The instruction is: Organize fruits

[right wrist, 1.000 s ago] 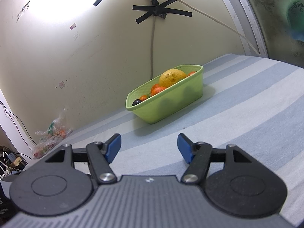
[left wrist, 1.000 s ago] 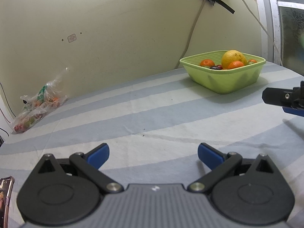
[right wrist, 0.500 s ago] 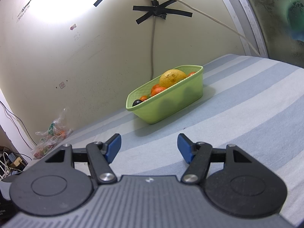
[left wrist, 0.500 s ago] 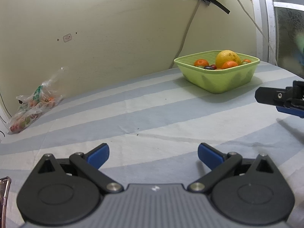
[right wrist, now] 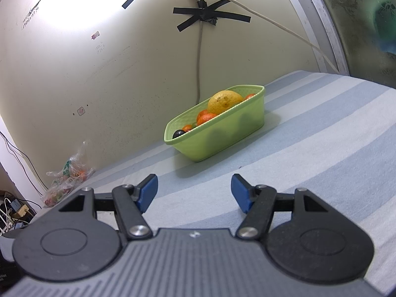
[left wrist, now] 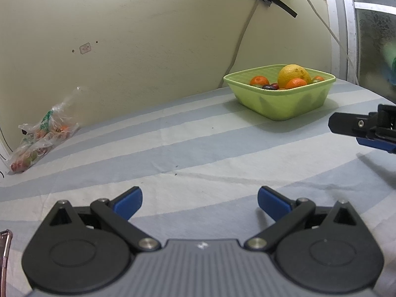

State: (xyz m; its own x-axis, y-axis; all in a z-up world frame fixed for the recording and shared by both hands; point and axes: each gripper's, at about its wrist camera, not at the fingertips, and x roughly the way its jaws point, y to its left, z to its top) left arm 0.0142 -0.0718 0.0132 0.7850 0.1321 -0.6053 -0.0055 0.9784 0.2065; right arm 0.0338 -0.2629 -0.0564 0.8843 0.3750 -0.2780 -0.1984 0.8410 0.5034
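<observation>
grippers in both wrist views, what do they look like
Both match. The left gripper and right gripper each have a grey ribbed body with a small white mark at its centre, two round black discs, black link arms on silver pivot pins, and blue pads on the jaws. No cables, sleeves or hands show.

Green basket (left wrist: 284,106): matt, translucent plastic. Striped cloth (left wrist: 198,143): woven, matt. Fruit bag (left wrist: 42,136): crinkled clear plastic.
</observation>
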